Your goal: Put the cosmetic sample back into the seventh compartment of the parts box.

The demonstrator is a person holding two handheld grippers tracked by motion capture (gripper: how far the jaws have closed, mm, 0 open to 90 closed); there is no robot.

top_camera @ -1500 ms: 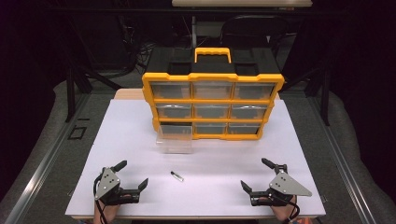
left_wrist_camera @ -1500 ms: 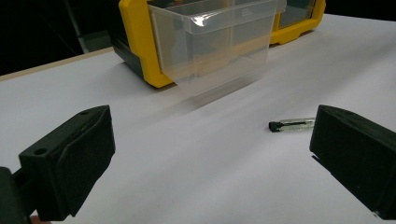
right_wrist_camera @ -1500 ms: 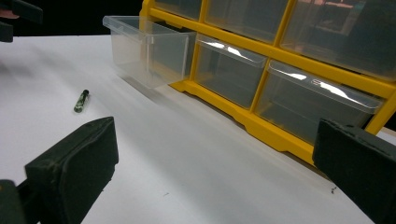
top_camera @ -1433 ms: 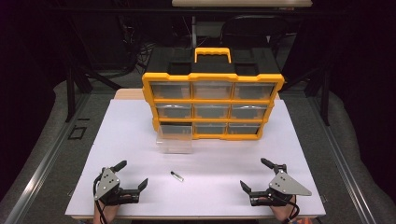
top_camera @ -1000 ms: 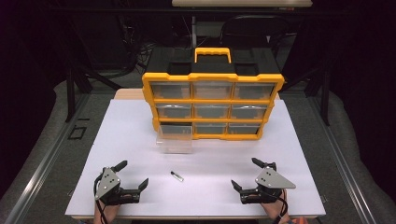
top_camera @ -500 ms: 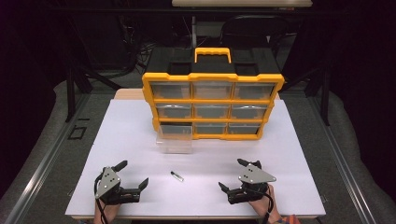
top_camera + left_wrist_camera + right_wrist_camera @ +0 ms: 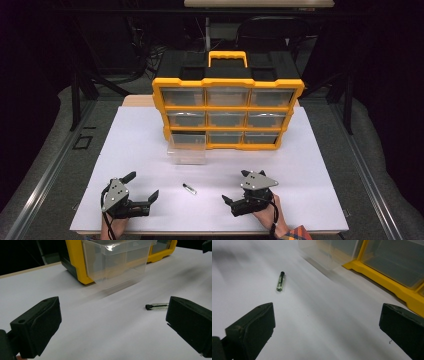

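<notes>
1. A small vial (image 7: 189, 188), clear with a black cap, lies flat on the white surface (image 7: 325, 165), between the two claws and a little farther from the person than they are.
2. The left claw (image 7: 140, 188) sits at the near left of the surface with its jaws wide apart and nothing between them. In the left gripper view the vial (image 7: 157, 306) lies ahead, close beside the right-hand jaw but not touching it.
3. The right claw (image 7: 236, 188) is at the near right, held by a hand (image 7: 267, 215), with jaws spread and empty. In the right gripper view the vial (image 7: 280, 281) lies ahead, above the left-hand jaw and well clear of it, cap pointing away.
4. A clear drawer (image 7: 186, 149) is pulled out of the bottom-left slot of the yellow organizer (image 7: 227, 113) and rests on the surface in front of it. Whether its back end remains in the slot cannot be told.
5. The vial is near the drawer but apart from it, on the person's side.
6. The organizer stands upright at the far middle of the surface, with a yellow handle (image 7: 227, 54) on top.
</notes>
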